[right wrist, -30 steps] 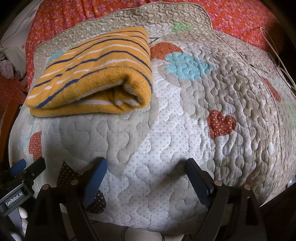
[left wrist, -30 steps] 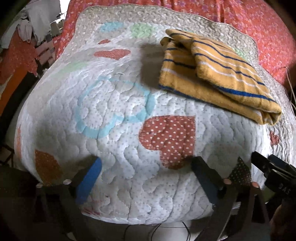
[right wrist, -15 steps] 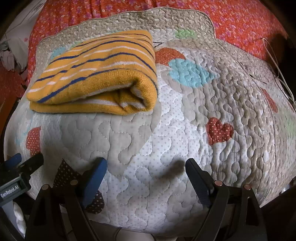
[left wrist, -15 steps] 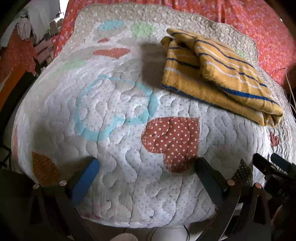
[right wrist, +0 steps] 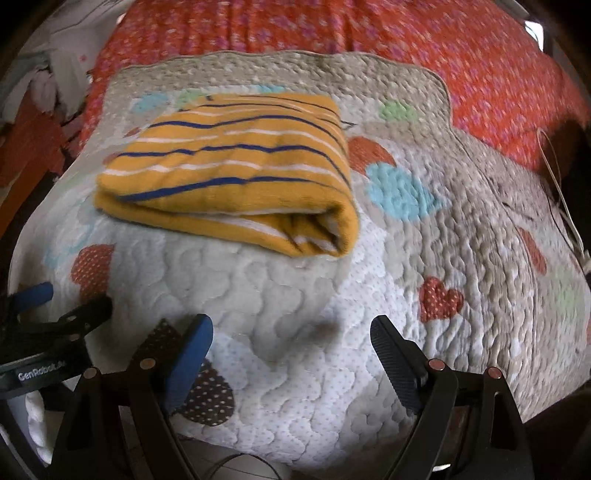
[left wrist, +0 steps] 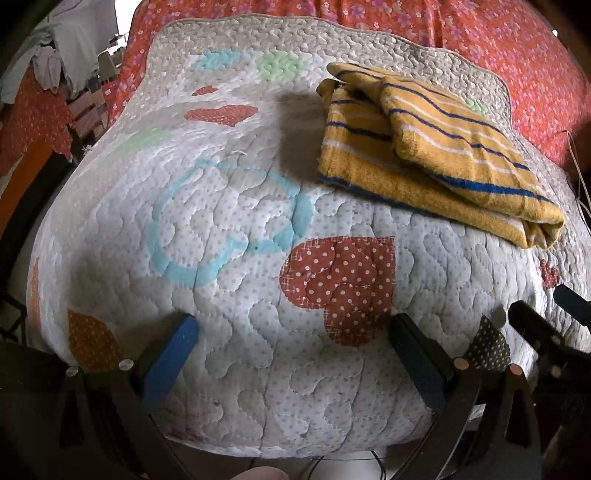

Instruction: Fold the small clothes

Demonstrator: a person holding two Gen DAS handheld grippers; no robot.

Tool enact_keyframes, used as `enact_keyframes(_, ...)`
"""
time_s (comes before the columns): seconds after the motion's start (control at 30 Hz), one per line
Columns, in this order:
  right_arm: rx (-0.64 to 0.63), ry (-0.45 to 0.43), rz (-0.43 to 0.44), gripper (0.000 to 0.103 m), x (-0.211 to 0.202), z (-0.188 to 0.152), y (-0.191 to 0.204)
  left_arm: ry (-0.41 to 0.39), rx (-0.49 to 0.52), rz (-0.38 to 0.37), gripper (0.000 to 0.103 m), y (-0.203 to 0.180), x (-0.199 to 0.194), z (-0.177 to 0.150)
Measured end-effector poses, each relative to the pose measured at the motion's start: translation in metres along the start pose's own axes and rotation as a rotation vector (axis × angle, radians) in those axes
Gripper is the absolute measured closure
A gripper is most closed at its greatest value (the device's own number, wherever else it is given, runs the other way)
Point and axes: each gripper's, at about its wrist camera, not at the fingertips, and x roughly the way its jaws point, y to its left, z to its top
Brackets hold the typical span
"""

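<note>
Left wrist view: folded yellow striped garment [left wrist: 436, 155] at upper right on quilt [left wrist: 229, 229]; left tool [left wrist: 291, 354] and right tool [right wrist: 291, 350] spread, empty.

Ahead of the left gripper [left wrist: 291, 354] fingers lies a folded yellow garment [left wrist: 436, 155] of thick, nubby terry-like cloth, matt, with woven blue and white stripes. It rests on a quilt [left wrist: 236, 369] of soft stitched cotton, puffy and dimpled, with dotted fabric patches. Beyond it is a red floral bedspread [right wrist: 332, 29], thin printed cloth. The right gripper [right wrist: 291, 347] has dark matt plastic arms, copper-coloured, probably metal, rivets, and finger pads [right wrist: 395, 362] that look rubbery and finely textured.
</note>
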Motion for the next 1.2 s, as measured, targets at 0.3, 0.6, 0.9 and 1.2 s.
enact_keyframes(0.3,0.05,0.06,0.035,0.012,0.012,-0.002,-0.005,-0.003,0.002,0.005,0.0,-0.001,0.0,0.0)
enact_keyframes(0.6,0.136,0.109,0.067,0.004,0.023,-0.005,-0.017,-0.003,0.002,0.005,0.0,0.0,0.0,-0.001)
enact_keyframes(0.9,0.108,0.1,0.051,0.002,0.023,-0.004,-0.016,-0.003,0.004,0.004,0.0,0.0,0.0,-0.001)
enact_keyframes(1.2,0.092,0.092,0.041,0.002,0.023,-0.004,-0.014,-0.003,0.006,0.003,0.0,0.001,0.001,-0.001)
